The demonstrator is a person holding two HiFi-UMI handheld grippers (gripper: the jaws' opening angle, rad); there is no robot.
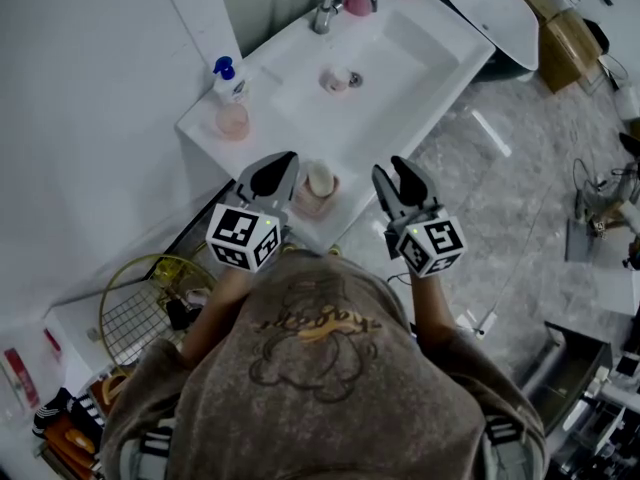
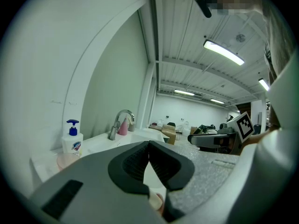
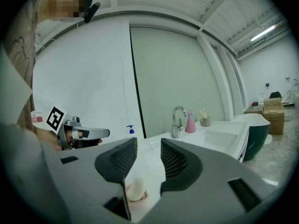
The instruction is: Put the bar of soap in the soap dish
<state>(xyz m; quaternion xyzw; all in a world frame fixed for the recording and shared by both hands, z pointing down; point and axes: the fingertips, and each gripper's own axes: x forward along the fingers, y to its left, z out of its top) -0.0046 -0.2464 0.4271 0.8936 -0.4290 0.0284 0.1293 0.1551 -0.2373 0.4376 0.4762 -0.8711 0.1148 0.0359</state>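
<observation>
Soap bar [image 1: 320, 178] rests in the soap dish [image 1: 304, 207] (a pink one).

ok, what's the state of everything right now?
left gripper: shut, empty
right gripper: open, empty
bar of soap: lying in the soap dish
soap dish: holds the soap
tap: no water seen running

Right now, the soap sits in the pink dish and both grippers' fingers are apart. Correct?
No: the left gripper has its fingers together, as the left gripper view shows. Only the right gripper has them apart. The soap is in the dish.
</observation>
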